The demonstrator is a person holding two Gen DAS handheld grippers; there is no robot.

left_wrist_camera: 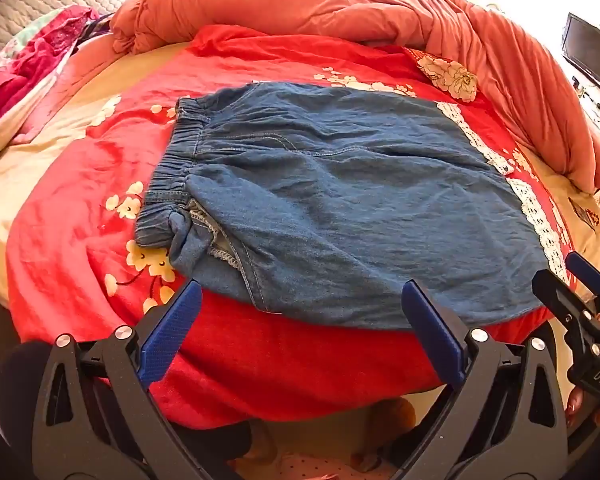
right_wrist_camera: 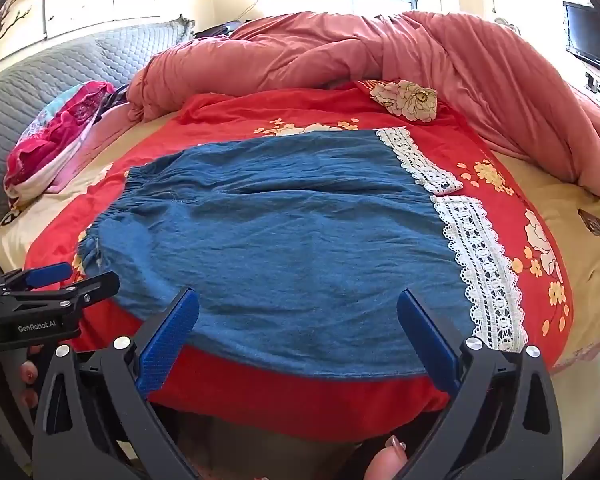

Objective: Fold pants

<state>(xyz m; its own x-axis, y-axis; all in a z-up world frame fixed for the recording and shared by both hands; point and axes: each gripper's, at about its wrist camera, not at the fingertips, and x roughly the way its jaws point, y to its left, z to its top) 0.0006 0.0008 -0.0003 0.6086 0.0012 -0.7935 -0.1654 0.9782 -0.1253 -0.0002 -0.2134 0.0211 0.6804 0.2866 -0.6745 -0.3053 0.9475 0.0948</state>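
Note:
Blue denim pants (left_wrist_camera: 340,200) with white lace hems (left_wrist_camera: 536,212) lie flat on a red floral bedspread (left_wrist_camera: 260,360), elastic waistband (left_wrist_camera: 172,176) to the left. They also show in the right wrist view (right_wrist_camera: 292,240), lace hems (right_wrist_camera: 476,252) at right. My left gripper (left_wrist_camera: 300,300) is open and empty at the pants' near edge. My right gripper (right_wrist_camera: 298,308) is open and empty over the near edge, closer to the hem end. The right gripper also shows in the left view (left_wrist_camera: 580,292); the left gripper shows in the right view (right_wrist_camera: 52,284).
A bunched salmon-pink duvet (right_wrist_camera: 380,52) lies across the back and right of the bed. A pile of pink and magenta clothes (right_wrist_camera: 60,132) sits at the left by a grey quilted headboard (right_wrist_camera: 80,64). A dark screen (right_wrist_camera: 592,36) stands at the far right.

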